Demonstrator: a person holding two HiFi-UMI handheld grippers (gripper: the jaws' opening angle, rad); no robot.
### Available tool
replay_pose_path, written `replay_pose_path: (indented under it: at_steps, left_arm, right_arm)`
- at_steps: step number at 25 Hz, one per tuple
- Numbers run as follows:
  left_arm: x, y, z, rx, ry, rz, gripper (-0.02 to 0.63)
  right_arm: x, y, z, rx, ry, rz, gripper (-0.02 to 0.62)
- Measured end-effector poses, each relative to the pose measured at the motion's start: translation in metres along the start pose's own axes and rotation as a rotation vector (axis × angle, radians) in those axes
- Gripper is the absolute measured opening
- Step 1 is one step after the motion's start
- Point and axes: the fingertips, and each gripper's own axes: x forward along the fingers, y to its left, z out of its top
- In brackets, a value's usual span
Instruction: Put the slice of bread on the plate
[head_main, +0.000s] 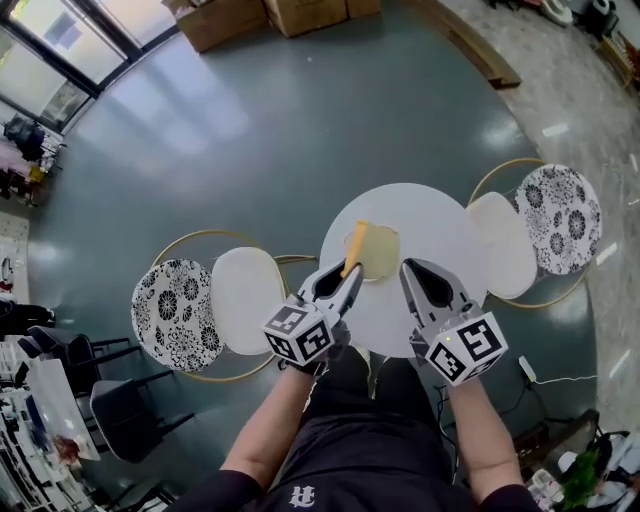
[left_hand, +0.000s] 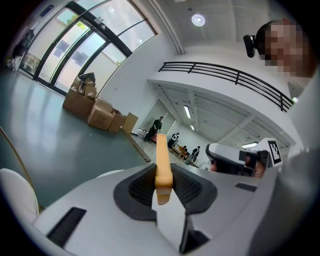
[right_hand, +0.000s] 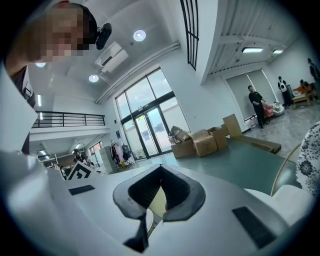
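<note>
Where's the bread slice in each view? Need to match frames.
Head view: slice of bread at centre, edge-on in the left gripper, over the round white table.
Left gripper view: slice at centre, upright between the jaws.
Right gripper view: not in it.
Shared landmark: cardboard boxes on the floor.

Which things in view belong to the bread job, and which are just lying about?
Job: slice of bread, held by the left gripper; plate; table.
Lying about: chairs; cardboard boxes; right gripper, shut, empty.
</note>
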Motion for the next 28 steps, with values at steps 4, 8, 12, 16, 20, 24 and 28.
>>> replay_pose_path:
  at_steps: [4,8,12,16,20,24,28]
  left_arm:
    - [0.014,0.021,-0.022,-0.022,0.019,0.004,0.089]
    - [0.025,0.038,-0.038,-0.043,0.031,0.006,0.089]
    - [0.035,0.055,-0.053,-0.08,0.038,0.013,0.089]
    - [0.042,0.068,-0.07,-0.101,0.061,0.021,0.089]
    - [0.046,0.08,-0.085,-0.11,0.083,0.038,0.089]
    - [0.049,0.092,-0.099,-0.123,0.105,0.052,0.089]
    - [0.052,0.101,-0.113,-0.156,0.119,0.059,0.089]
  right_arm:
    - [0.01,-0.014,-0.022,0.006,0.018,-0.011,0.002]
    - [0.019,-0.025,-0.037,0.006,0.025,-0.016,0.003]
    - [0.029,-0.036,-0.051,0.01,0.033,-0.02,0.002]
    - [0.035,-0.04,-0.063,0.009,0.041,-0.015,0.002]
    - [0.041,-0.044,-0.071,0.009,0.041,-0.012,0.003]
    - [0.043,-0.048,-0.079,0.015,0.039,-0.014,0.002]
    - [0.044,-0.047,-0.085,0.016,0.046,-0.011,0.002]
